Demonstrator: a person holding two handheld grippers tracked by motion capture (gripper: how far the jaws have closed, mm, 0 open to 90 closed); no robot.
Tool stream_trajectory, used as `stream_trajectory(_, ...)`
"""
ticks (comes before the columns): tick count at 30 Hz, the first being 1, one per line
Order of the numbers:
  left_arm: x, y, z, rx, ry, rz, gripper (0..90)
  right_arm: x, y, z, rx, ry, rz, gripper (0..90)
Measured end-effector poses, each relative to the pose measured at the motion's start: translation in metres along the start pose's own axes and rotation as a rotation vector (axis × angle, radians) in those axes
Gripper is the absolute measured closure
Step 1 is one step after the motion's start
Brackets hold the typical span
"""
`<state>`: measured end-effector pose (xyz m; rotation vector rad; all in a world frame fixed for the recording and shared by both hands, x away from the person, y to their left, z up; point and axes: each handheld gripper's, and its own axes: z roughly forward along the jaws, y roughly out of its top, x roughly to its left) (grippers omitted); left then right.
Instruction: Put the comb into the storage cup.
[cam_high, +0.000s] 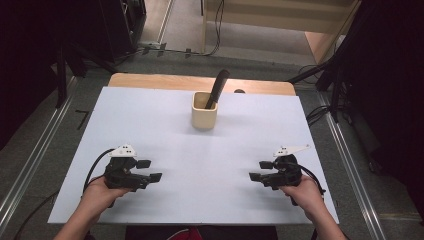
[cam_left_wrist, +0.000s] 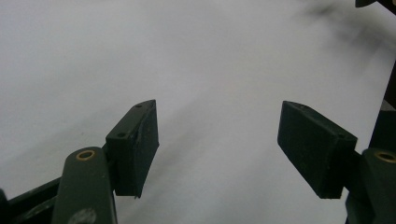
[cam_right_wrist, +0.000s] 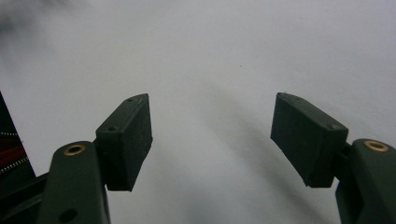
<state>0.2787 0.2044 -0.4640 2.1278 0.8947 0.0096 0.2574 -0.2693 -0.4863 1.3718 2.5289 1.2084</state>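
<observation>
Cup (cam_high: 204, 116): squarish, cream, sitting near table's (cam_high: 150, 120) far edge
Tool (cam_high: 218, 88): dark, slim, leaning inside cup
Left gripper (cam_high: 153, 170): gaping wide, gripping nothing
Right gripper (cam_high: 259, 170): gaping wide, gripping nothing

Your table (cam_high: 150, 125) has a white top, with a bare wood edge (cam_high: 165, 81) at the far side. Grey floor (cam_high: 45, 135) around it, metal rails (cam_high: 30, 165) on both sides, cables (cam_high: 217, 30) beyond. Dark surroundings.

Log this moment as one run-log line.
left tool: open, empty | right tool: open, empty | cup: upright, far centre of table, dark utensil leaning inside | both tools apart from cup
</observation>
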Motion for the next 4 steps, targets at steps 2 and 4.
stream_trajectory(2, 0.0007, -0.0002, 0.0002, 0.007, 0.003, 0.003, 30.2, -0.0001, 0.0, 0.0001, 0.003, 0.001, -0.002, 27.3)
stream_trajectory(4, 0.0015, -0.0002, 0.0002, 0.006, 0.0, -0.002, 30.2, 0.0, 0.0001, 0.0004, 0.003, 0.001, 0.0, 27.2)
